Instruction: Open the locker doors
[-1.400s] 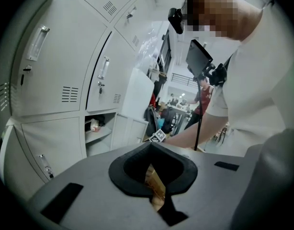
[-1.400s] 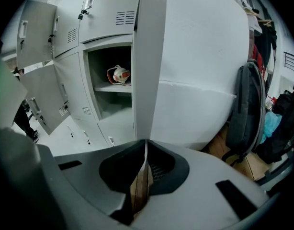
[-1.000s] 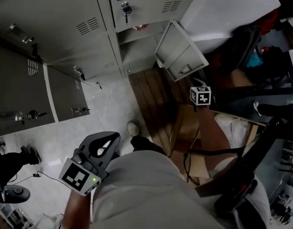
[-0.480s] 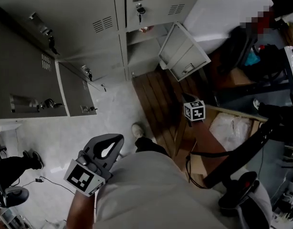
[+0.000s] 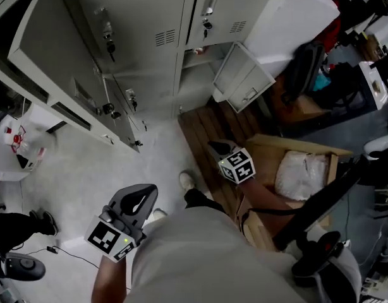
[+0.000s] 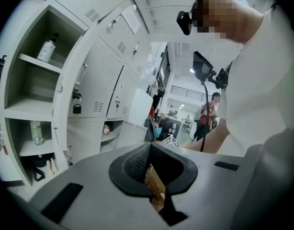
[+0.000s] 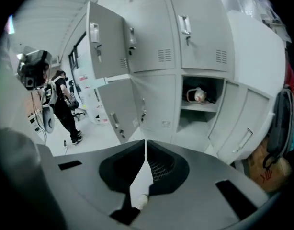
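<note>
The grey lockers (image 5: 162, 24) fill the top of the head view. A small lower door (image 5: 244, 77) hangs open at the right, and several doors (image 5: 52, 59) of the left bank stand swung out. My left gripper (image 5: 145, 189) is low at the left, over the floor, shut and empty. My right gripper (image 5: 213, 146) with its marker cube (image 5: 237, 166) hovers over the wooden pallet, well short of the lockers, shut with nothing in it. In the right gripper view the shut gripper (image 7: 146, 142) points at an open compartment (image 7: 200, 97) below two closed doors (image 7: 199, 32).
A cardboard box (image 5: 301, 169) with a white bag sits to the right of the wooden pallet (image 5: 203, 128). A black backpack (image 5: 304, 68) leans by the white cabinet. My shoe (image 5: 187, 180) is on the floor. A person (image 7: 63, 104) stands at the far left of the right gripper view.
My right gripper has drawn back from the open lower door, down and left towards me. The head view has swung, so more of the left bank's open doors shows.
</note>
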Demonstrator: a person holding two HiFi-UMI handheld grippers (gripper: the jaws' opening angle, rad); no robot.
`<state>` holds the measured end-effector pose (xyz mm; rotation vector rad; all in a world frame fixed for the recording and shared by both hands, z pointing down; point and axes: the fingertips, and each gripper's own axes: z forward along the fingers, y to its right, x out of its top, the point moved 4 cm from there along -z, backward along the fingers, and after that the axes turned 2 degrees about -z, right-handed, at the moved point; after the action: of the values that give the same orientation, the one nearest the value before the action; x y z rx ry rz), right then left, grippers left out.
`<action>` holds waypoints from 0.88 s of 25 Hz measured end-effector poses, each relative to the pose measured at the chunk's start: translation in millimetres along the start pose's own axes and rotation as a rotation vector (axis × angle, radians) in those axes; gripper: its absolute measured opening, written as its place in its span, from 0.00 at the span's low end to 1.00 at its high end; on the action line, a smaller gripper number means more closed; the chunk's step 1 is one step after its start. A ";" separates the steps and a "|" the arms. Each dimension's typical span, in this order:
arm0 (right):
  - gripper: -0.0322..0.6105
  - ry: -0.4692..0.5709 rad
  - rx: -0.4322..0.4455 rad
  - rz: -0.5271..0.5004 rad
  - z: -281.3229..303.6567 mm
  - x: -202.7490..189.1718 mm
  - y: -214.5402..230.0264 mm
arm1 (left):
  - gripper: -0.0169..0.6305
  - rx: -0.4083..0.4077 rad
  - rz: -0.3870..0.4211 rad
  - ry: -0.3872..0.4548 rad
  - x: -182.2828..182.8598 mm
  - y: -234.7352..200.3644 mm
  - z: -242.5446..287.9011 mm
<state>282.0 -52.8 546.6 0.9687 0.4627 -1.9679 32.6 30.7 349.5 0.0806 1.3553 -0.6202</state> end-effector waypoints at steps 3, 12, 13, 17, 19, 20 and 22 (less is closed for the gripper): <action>0.09 0.060 0.058 -0.044 -14.5 32.6 -59.7 | 0.04 -0.001 -0.004 0.004 -10.1 3.0 -32.6; 0.09 0.191 0.128 -0.083 -63.1 74.7 -193.8 | 0.04 -0.002 0.032 0.013 -42.4 24.8 -114.6; 0.09 0.199 0.135 -0.087 -67.3 76.7 -206.2 | 0.04 0.001 0.032 0.016 -46.5 27.4 -122.9; 0.09 0.223 0.167 -0.131 -81.9 83.3 -250.9 | 0.04 0.010 0.046 0.028 -62.3 41.0 -151.9; 0.09 0.235 0.183 -0.160 -86.5 88.3 -269.8 | 0.04 0.016 0.048 0.033 -68.2 46.2 -164.3; 0.09 0.242 0.192 -0.174 -88.5 91.2 -278.6 | 0.04 0.019 0.048 0.035 -70.5 48.6 -170.1; 0.09 0.255 0.207 -0.205 -91.5 97.5 -295.3 | 0.04 0.031 0.063 0.036 -74.8 52.7 -180.7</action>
<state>46.7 115.3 400.2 1.3590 0.5245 -2.1150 -109.1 175.0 360.4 0.1598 1.3730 -0.5888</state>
